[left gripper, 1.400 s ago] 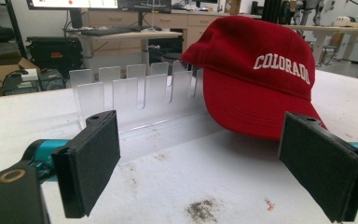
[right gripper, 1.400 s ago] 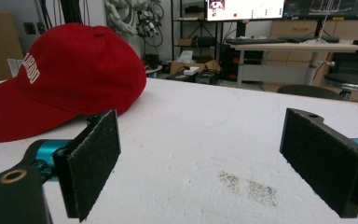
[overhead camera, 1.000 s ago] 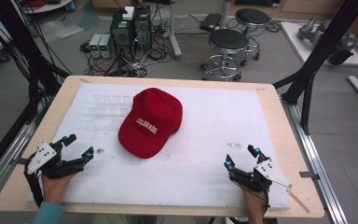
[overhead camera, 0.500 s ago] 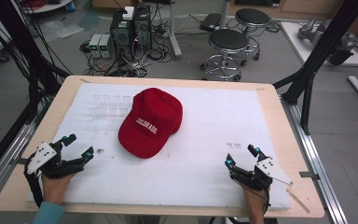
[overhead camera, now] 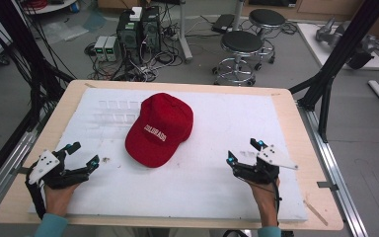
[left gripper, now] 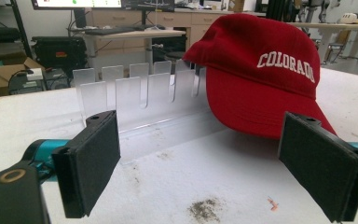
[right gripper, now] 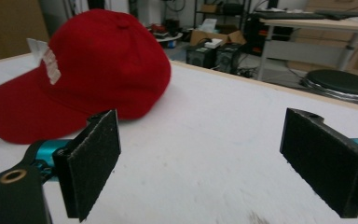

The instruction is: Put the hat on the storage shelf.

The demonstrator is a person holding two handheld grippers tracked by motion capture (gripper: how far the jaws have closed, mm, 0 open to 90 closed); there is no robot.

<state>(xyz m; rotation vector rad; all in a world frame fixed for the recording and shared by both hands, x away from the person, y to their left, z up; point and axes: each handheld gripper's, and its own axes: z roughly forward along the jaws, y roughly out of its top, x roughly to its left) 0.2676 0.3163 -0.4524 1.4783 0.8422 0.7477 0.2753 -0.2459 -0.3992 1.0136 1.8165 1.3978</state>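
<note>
both grippers, left gripper (overhead camera: 83, 154) and right gripper (overhead camera: 244, 150), had jaws spread, empty, near red cap (overhead camera: 160, 128); a one-sided pinch risked dragging it into the clear rack (left gripper: 140, 95) behind.

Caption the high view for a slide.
Red Colorado cap on white table mat, an open tool at each side.

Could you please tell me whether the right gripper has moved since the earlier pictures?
Yes. In the high view the right gripper has shifted up the picture, away from the table's near edge, toward the red cap. Its jaws stand open and empty.
</note>
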